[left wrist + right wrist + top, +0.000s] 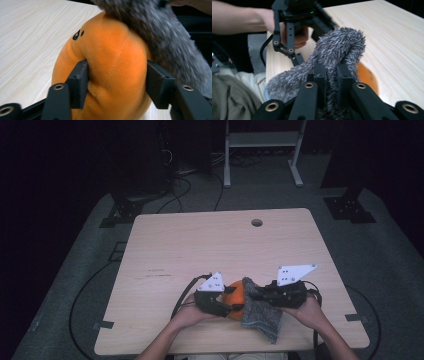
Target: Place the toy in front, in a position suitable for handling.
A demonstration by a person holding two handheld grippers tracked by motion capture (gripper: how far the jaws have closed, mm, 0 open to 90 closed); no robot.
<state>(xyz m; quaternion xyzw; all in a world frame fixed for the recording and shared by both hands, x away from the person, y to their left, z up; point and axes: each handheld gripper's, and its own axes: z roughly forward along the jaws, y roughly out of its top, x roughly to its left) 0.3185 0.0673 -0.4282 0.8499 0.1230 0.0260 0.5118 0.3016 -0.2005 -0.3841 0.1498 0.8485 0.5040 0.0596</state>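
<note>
Right now I have both hands low over the near edge of the table (165, 245), forearms coming in from the near side and angling toward each other. My left gripper (231, 307) points right toward the centre, its body lying nearly level, and its jaws are clamped on the orange plush toy (110, 67), one pad dug into each flank so the fabric creases. My right gripper (251, 293) points left to meet it, also roughly level, with its jaws pinched tight on a fold of the grey fuzzy cloth (337, 47). That cloth drapes over the right side of the toy and hangs down toward the near edge. Both things sit together between my grippers, just right of the table's middle.
</note>
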